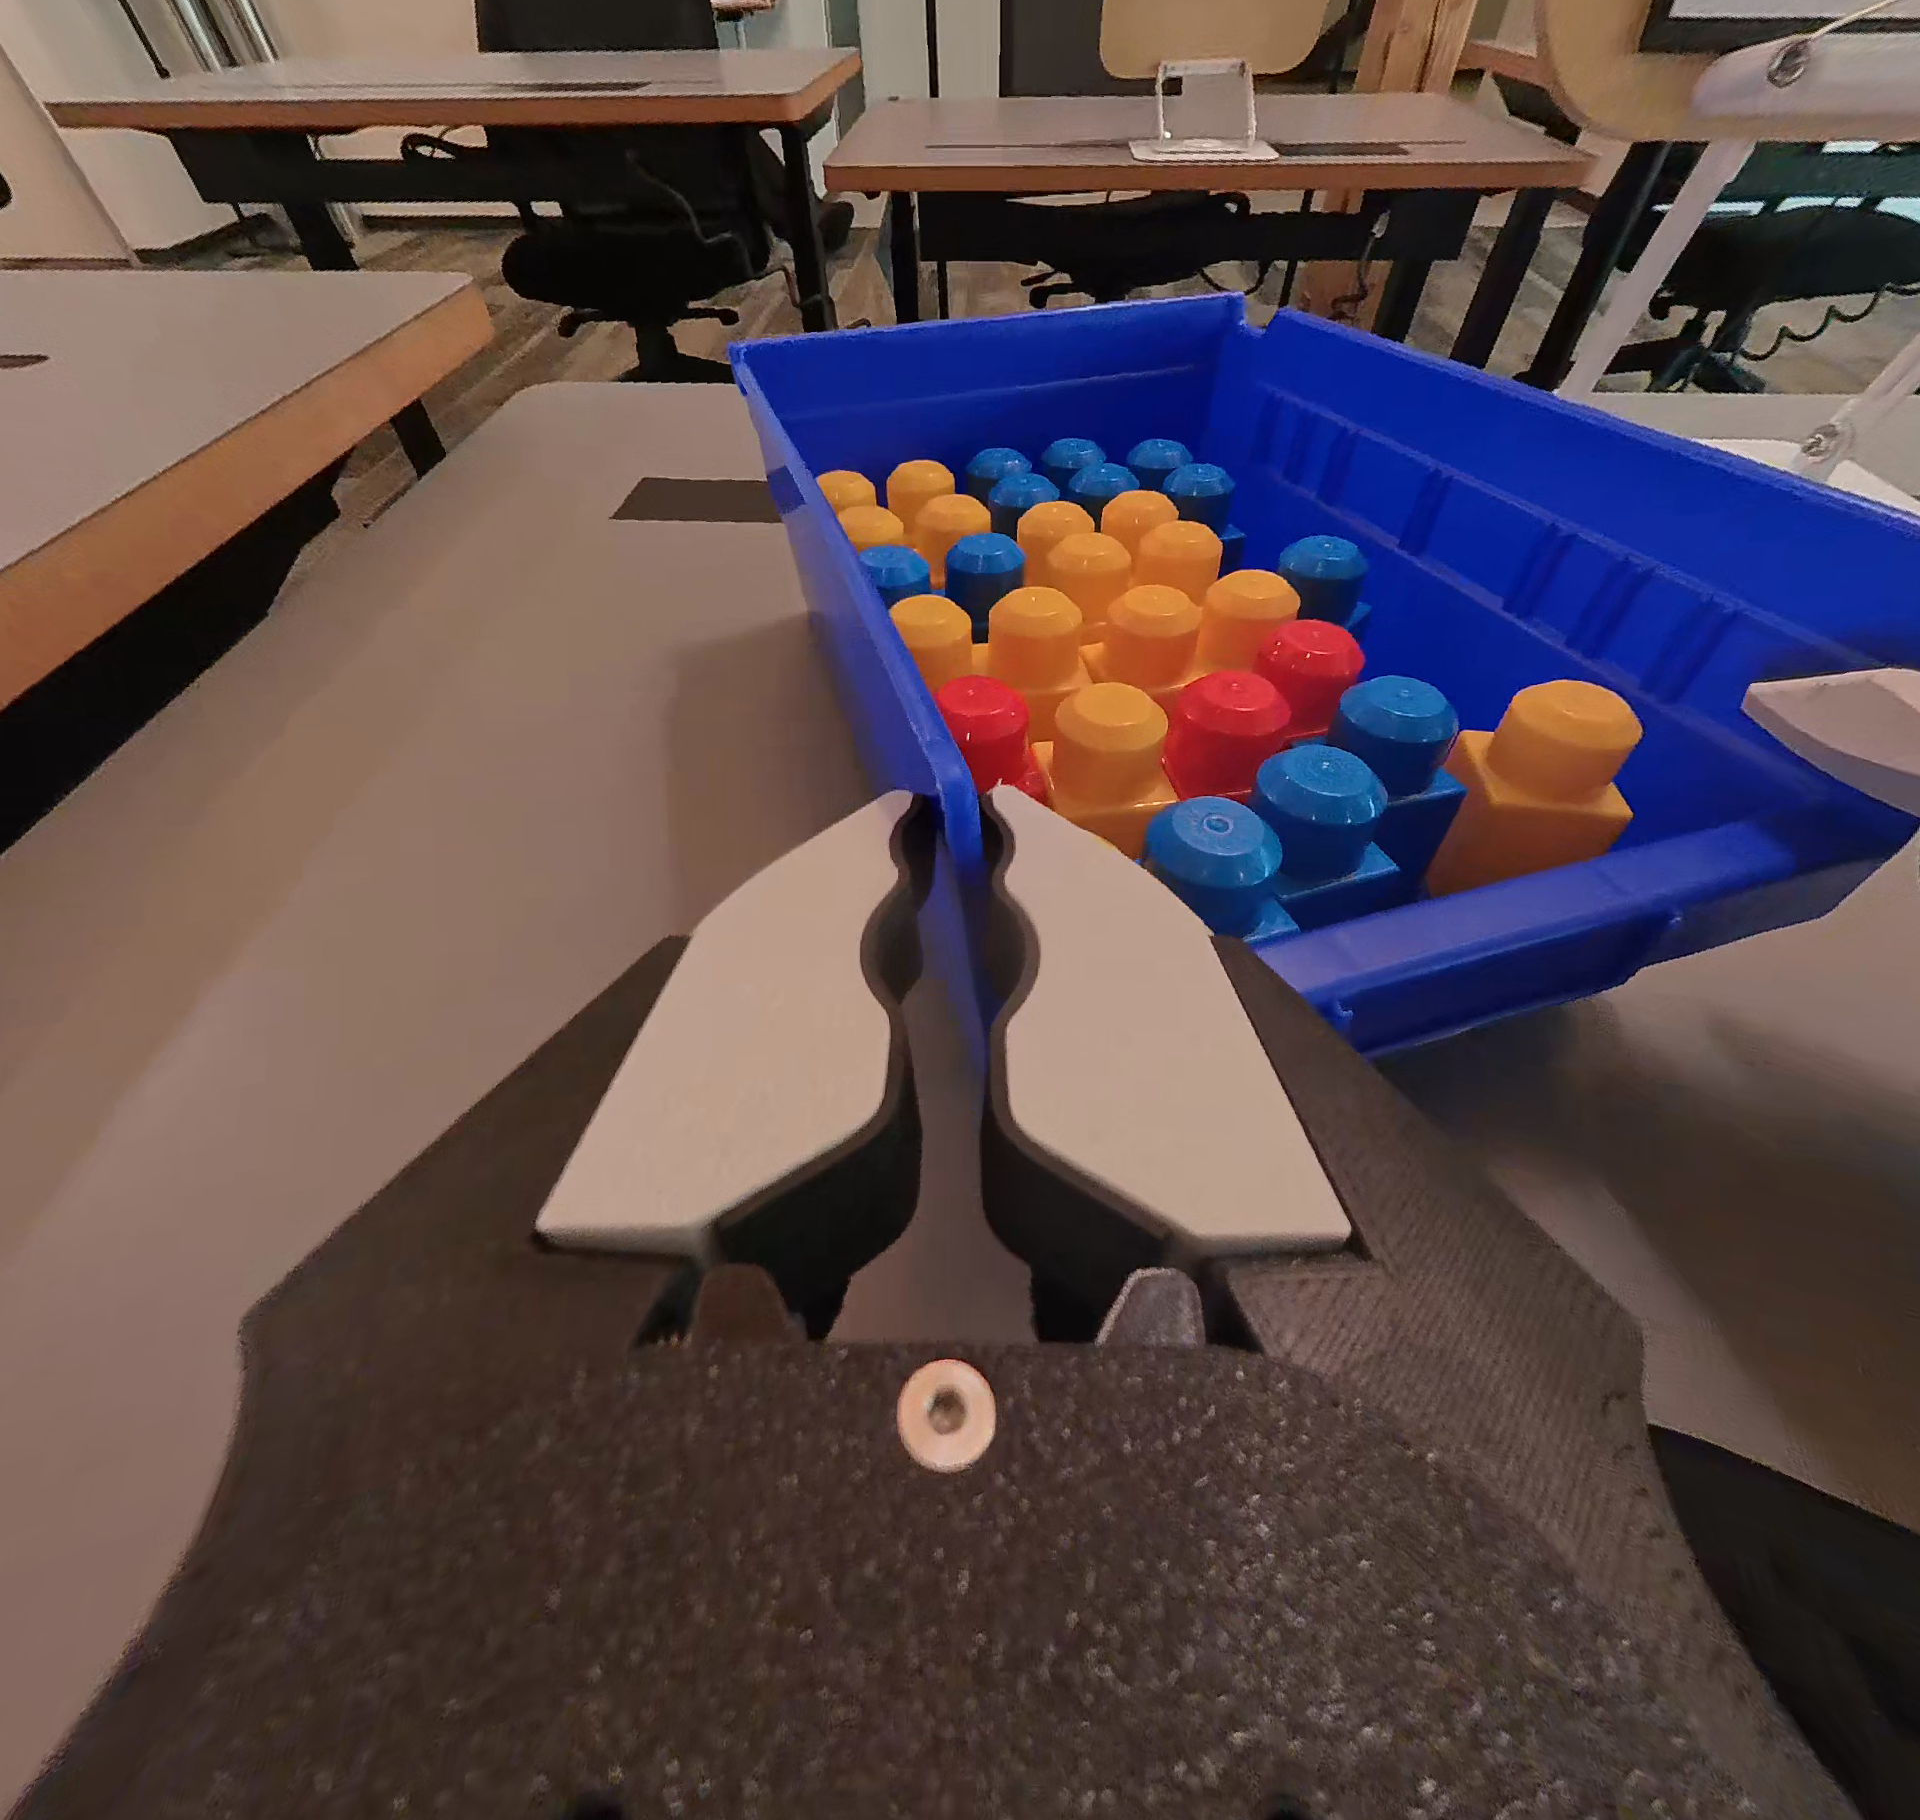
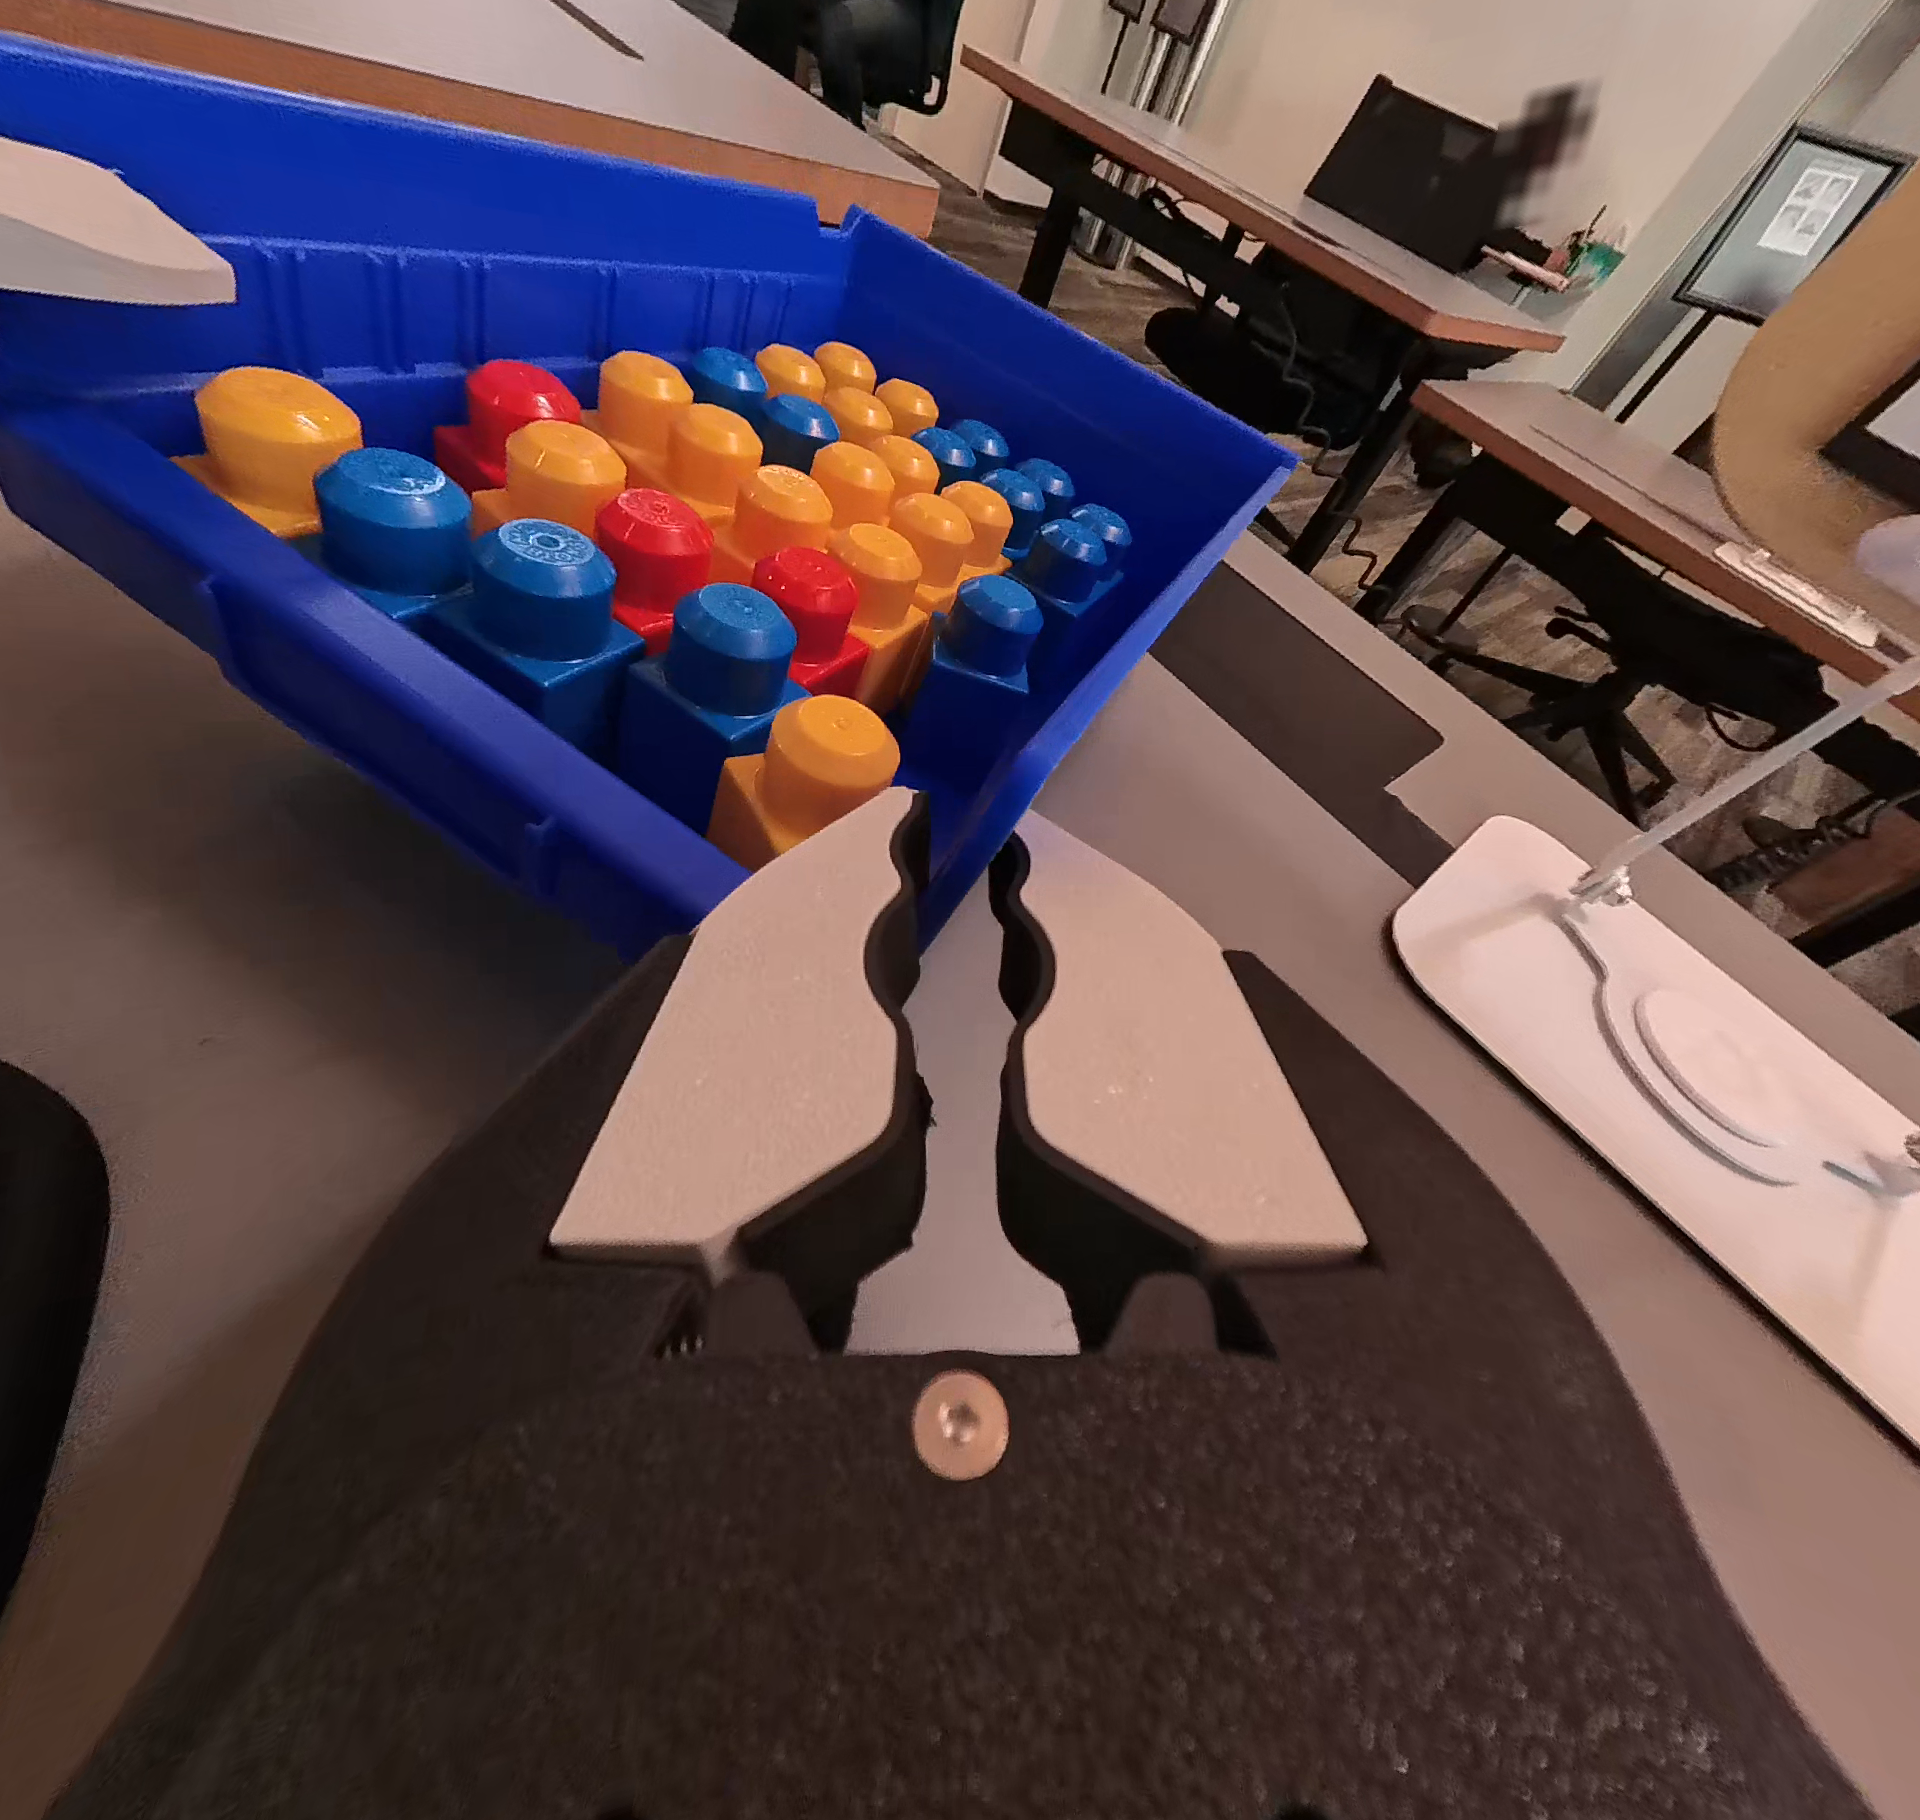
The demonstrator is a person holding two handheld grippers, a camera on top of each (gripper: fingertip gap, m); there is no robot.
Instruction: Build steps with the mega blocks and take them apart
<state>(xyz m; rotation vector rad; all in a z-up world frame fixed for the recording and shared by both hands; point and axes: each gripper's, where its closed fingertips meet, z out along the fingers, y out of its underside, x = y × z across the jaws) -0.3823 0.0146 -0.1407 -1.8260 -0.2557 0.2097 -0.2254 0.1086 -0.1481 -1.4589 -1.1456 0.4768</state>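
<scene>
Left tongs [image 1: 951, 814]: closed on the near-left corner wall of the blue bin [image 1: 1558, 565].
Right tongs [image 2: 956, 840]: closed on the bin's near-right corner wall.
Mega blocks [image 1: 1112, 648]: all upright inside the bin, ahead of both tongs, none built yet.
Key relation: the bin's long axis runs away from the tongs; each holds 1 near corner.
Surface [image 1: 520, 731]: grey, carrying the bin.

The room is evenly lit from overhead, warm and fairly bright. Soft glare sits on the caps of the blocks [image 1: 1320, 804] and on the white lamp base [image 2: 1662, 1064]. Shadows on the grey counter [image 1: 416, 835] are faint and diffuse. Both wide-angle views bend straight edges near the borders. The near gripper body looks slightly soft, and a far patch beside the laptop [image 2: 1403, 170] is blurred.
</scene>
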